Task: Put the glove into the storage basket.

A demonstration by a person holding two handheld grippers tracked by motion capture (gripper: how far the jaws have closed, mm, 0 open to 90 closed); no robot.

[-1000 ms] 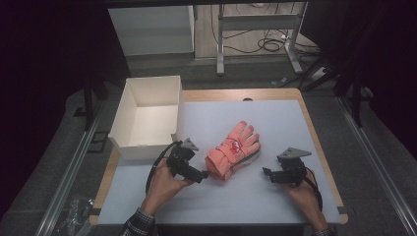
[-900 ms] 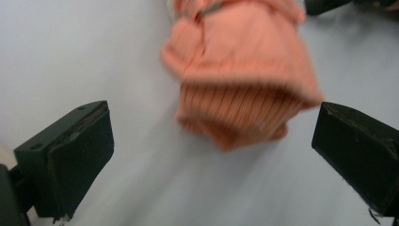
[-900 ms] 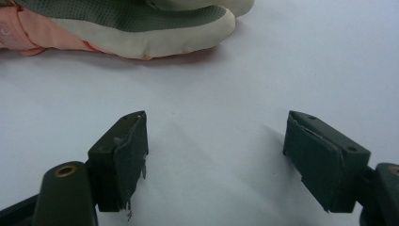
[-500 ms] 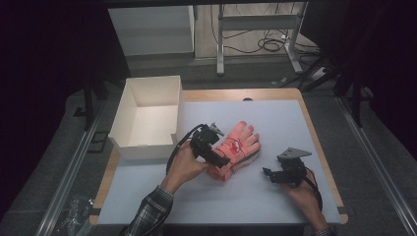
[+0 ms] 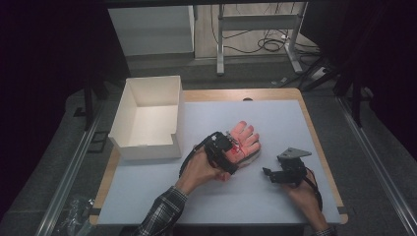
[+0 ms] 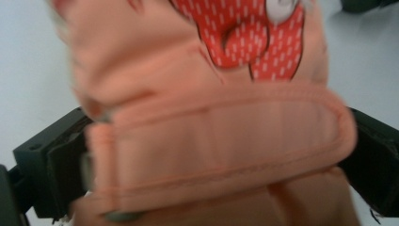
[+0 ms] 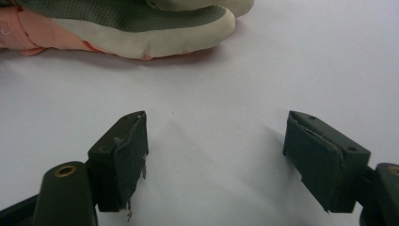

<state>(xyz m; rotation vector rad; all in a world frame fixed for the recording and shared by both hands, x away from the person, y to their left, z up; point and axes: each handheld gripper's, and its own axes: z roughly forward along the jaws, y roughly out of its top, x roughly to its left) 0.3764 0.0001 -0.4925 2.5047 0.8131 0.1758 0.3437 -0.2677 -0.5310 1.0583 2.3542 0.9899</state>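
A salmon-pink glove [image 5: 247, 133] with a red mesh patch lies on the white table mat [image 5: 236, 196], fingers pointing away from me. My left gripper [image 5: 231, 156] sits over its cuff end. In the left gripper view the cuff [image 6: 211, 141] fills the gap between the two wide-set black fingers [image 6: 56, 165], and it does not look squeezed. My right gripper [image 5: 266, 173] rests on the mat to the right of the glove, open with nothing between its fingertips [image 7: 123, 155]. The glove's grey-and-cream palm side [image 7: 141, 28] shows just ahead of it.
An open white cardboard box [image 5: 142, 147] stands at the left edge of the table, a little left of my left hand. The table's wooden rim [image 5: 314, 132] borders the mat. Beyond the far edge are desk legs and cables on the floor.
My left hand has moved right, from beside the glove's cuff to over it, so the cuff now lies between its jaws. The right gripper has stayed put.
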